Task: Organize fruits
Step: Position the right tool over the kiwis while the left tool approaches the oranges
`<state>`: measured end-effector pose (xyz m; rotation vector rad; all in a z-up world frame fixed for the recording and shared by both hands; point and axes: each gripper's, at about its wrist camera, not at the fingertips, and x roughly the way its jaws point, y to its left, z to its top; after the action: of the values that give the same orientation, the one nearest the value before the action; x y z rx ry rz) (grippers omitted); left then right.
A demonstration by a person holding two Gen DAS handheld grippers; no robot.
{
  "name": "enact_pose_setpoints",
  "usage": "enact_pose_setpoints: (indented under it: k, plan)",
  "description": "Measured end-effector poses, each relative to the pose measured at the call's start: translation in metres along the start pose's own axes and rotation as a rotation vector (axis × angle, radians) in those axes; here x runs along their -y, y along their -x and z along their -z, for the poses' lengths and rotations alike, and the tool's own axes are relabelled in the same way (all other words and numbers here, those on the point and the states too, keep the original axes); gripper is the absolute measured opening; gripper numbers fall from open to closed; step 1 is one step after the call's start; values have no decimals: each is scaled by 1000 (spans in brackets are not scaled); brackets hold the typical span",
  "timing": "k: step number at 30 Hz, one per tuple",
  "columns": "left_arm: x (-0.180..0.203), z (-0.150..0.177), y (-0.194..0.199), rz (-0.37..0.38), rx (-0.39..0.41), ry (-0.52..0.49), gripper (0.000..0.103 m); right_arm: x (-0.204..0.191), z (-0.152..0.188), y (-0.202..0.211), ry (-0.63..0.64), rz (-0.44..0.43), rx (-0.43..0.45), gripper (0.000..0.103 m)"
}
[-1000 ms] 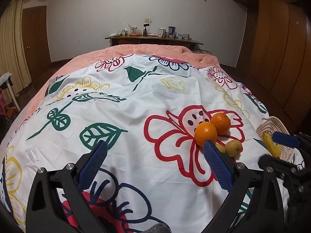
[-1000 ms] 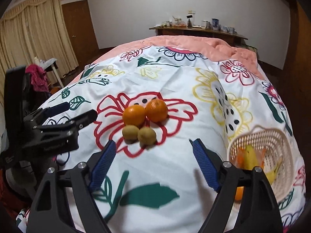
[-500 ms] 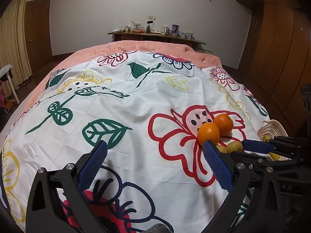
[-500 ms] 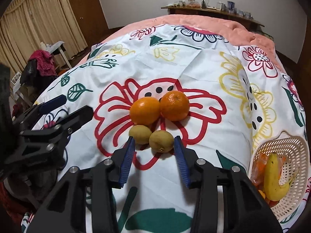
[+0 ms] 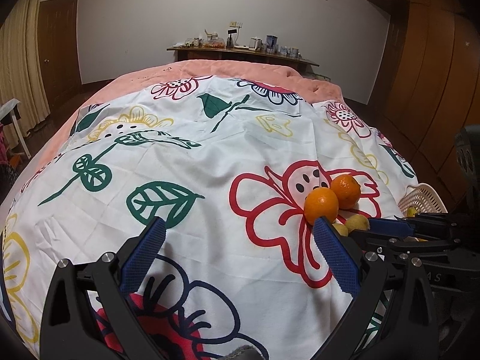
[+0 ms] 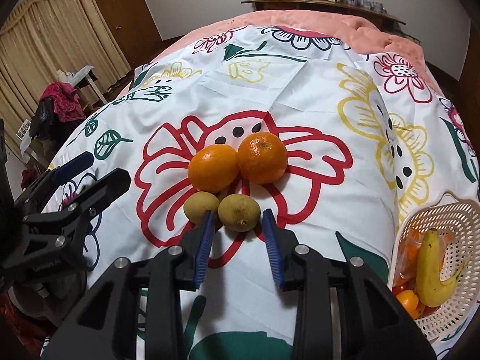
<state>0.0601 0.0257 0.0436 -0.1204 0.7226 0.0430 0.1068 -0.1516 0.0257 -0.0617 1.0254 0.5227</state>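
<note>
Two oranges (image 6: pixel 213 168) (image 6: pixel 262 157) and two yellow-green lemons (image 6: pixel 201 207) (image 6: pixel 239 212) lie together on a flowered bedsheet. My right gripper (image 6: pixel 238 219) is open, its blue fingers on either side of the right lemon, near but not clamping it. My left gripper (image 5: pixel 240 234) is wide open and empty, low over the sheet to the left of the fruit. The oranges (image 5: pixel 321 205) (image 5: pixel 345 191) also show in the left wrist view. A white plastic basket (image 6: pixel 459 210) at the right holds a banana (image 6: pixel 432 273) and orange fruit.
The left gripper's black body (image 6: pixel 60 228) sits at the left of the right wrist view. The bed (image 5: pixel 240 72) has a pink blanket at the far end. A cluttered wooden shelf (image 5: pixel 240 51) stands behind it and wooden wardrobes (image 5: pixel 426 75) at the right.
My right gripper has moved forward and down to the fruit and narrowed its fingers around the right lemon. The left gripper stayed open and shifted only slightly.
</note>
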Motion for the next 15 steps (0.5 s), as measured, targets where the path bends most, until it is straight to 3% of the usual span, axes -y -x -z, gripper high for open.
enact_pose_setpoints:
  k: [6,15]
  plan:
    - [1,0,0,3,-3,-4,100,-2,-6,-4,12,13,-12,34]
    - [-3,0,-3,25,-18,16,100,3,-11,3,-27,-52,13,36]
